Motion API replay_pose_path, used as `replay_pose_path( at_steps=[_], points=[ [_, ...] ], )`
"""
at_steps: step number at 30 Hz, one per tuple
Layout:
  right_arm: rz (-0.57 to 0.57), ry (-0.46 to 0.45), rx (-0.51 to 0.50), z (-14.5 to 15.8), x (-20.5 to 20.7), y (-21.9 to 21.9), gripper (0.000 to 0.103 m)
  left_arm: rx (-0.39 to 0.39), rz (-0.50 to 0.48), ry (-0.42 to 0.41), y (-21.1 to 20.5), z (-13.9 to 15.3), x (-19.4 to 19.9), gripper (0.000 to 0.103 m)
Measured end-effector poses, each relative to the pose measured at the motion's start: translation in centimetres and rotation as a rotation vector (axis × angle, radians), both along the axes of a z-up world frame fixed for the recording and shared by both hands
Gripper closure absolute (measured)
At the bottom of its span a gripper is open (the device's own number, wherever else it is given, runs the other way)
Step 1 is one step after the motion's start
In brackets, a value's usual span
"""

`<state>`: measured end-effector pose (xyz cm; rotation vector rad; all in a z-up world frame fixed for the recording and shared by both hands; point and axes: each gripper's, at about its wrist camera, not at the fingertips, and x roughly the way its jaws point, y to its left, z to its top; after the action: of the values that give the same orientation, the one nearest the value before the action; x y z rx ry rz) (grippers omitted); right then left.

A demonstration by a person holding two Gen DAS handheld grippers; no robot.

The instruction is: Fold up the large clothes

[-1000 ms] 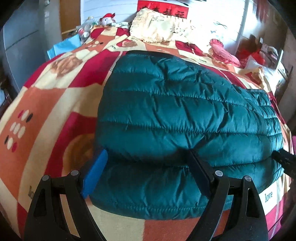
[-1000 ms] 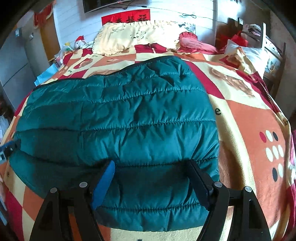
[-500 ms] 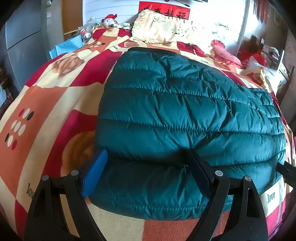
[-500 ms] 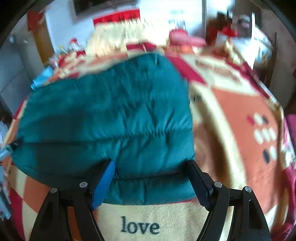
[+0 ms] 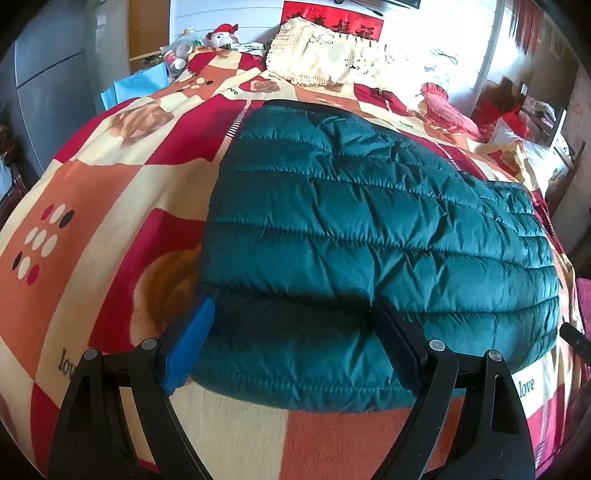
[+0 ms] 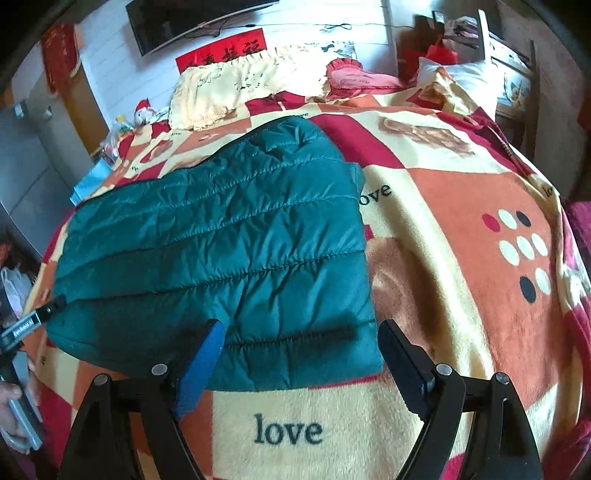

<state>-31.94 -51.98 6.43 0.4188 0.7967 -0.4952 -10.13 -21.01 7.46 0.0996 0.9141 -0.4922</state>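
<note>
A dark teal quilted puffer jacket (image 5: 369,236) lies folded flat on a red, orange and cream patterned blanket (image 5: 92,221). My left gripper (image 5: 291,317) is open, its fingers astride the jacket's near left edge, holding nothing. In the right wrist view the jacket (image 6: 221,251) lies left of centre. My right gripper (image 6: 299,339) is open and empty just above the jacket's near right corner. The left gripper's tip shows at the far left of the right wrist view (image 6: 33,321).
Cream pillows (image 5: 325,59) and a pink cushion (image 5: 447,110) lie at the head of the bed. A small stuffed toy (image 5: 221,33) and clutter sit at the back left. A grey cabinet (image 5: 44,74) stands on the left; a chair and bags (image 6: 480,48) on the right.
My right gripper has pulled back and to the right, off the jacket toward its near right corner. My left gripper has backed off slightly. The jacket has stayed in place.
</note>
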Motion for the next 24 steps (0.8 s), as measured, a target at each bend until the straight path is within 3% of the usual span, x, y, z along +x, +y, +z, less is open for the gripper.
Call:
replay_pose_path(
  at_steps=[8,16,24],
  points=[
    [-0.009,0.004,0.018,-0.2,-0.1,-0.1,0.020,-0.033,0.004,0.026,1.5,0.6,-0.4,0.016],
    [-0.017,0.018,0.044,-0.6,0.6,-1.2,0.018,-0.141,0.030,0.115,3.8,0.4,1.4,0.016],
    [-0.032,0.004,0.079,-1.1,1.5,-3.4,0.014,-0.294,0.045,0.273,5.4,-1.2,4.2,0.016]
  ],
)
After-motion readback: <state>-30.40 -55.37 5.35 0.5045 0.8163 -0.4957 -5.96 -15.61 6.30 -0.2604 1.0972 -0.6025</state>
